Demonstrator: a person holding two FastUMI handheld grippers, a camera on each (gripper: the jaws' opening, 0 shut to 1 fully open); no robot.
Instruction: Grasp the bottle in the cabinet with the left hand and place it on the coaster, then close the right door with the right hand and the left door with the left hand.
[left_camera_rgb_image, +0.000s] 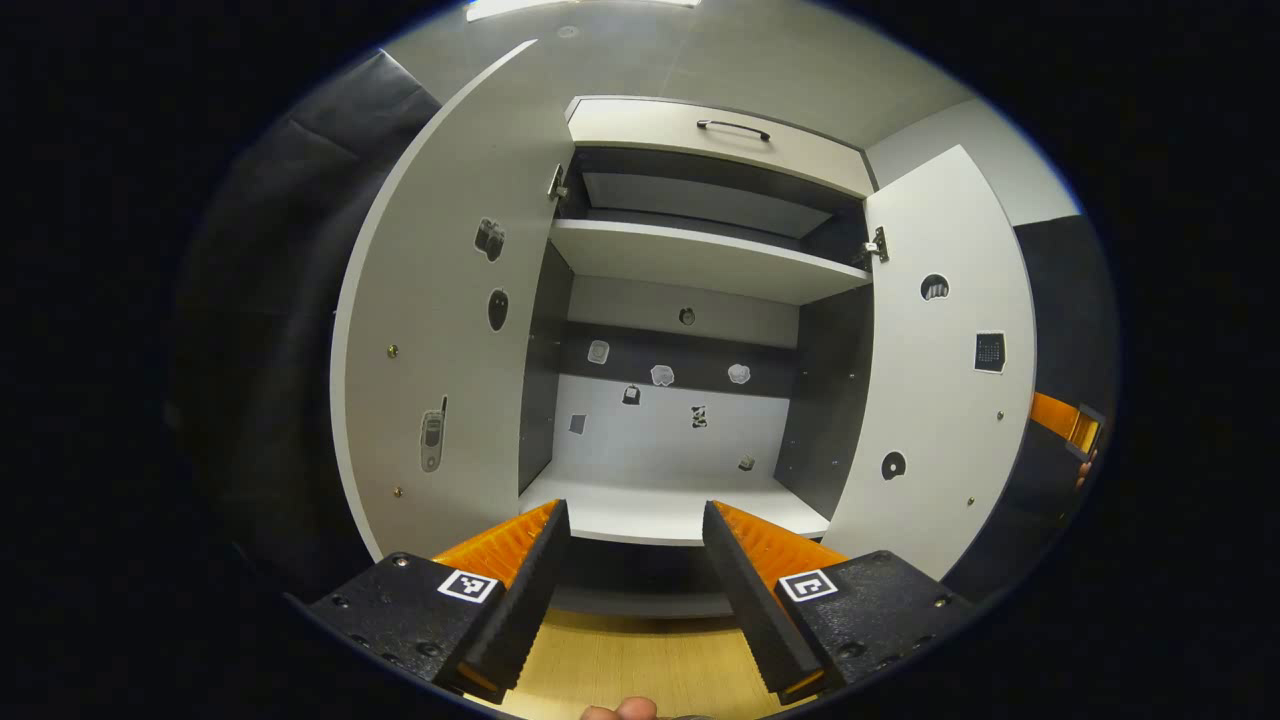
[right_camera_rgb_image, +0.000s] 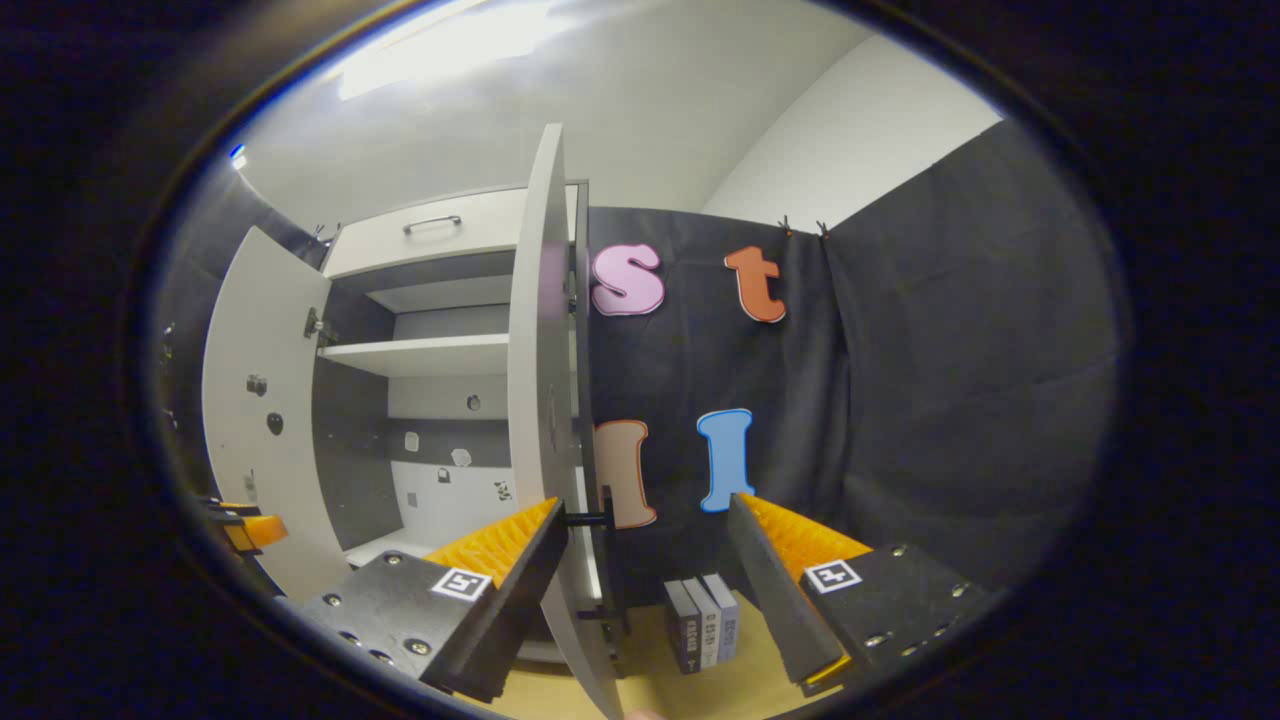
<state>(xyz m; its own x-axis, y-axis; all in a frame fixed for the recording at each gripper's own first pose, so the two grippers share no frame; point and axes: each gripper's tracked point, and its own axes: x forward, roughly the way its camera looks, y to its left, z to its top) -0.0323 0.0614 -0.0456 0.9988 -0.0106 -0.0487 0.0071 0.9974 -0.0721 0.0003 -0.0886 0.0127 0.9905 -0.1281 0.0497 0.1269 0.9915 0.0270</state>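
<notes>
1. While both doors stand open, the cabinet (left_camera_rgb_image: 690, 420) is seen straight ahead in the left gripper view; its lower compartment and upper shelf (left_camera_rgb_image: 700, 260) carry no bottle, so the bottle's place cannot be told from these views, nor the coaster's.
2. The left hand-held gripper (left_camera_rgb_image: 636, 590) is held wide apart with nothing between its fingers, above the wooden tabletop (left_camera_rgb_image: 640, 670) just before the cabinet.
3. The right hand-held gripper (right_camera_rgb_image: 645, 590) is likewise spread and empty; the right door (right_camera_rgb_image: 545, 400) is seen edge-on, its handle (right_camera_rgb_image: 600, 520) near the left finger, between the fingers and untouched.
4. The step in hand is judged to be closing the right door: a push on its outer face is called for, swinging it toward the cabinet.
5. The left door (left_camera_rgb_image: 450, 330) is left for afterwards.
6. Small books (right_camera_rgb_image: 705, 620) stand on the tabletop beyond the door.
</notes>
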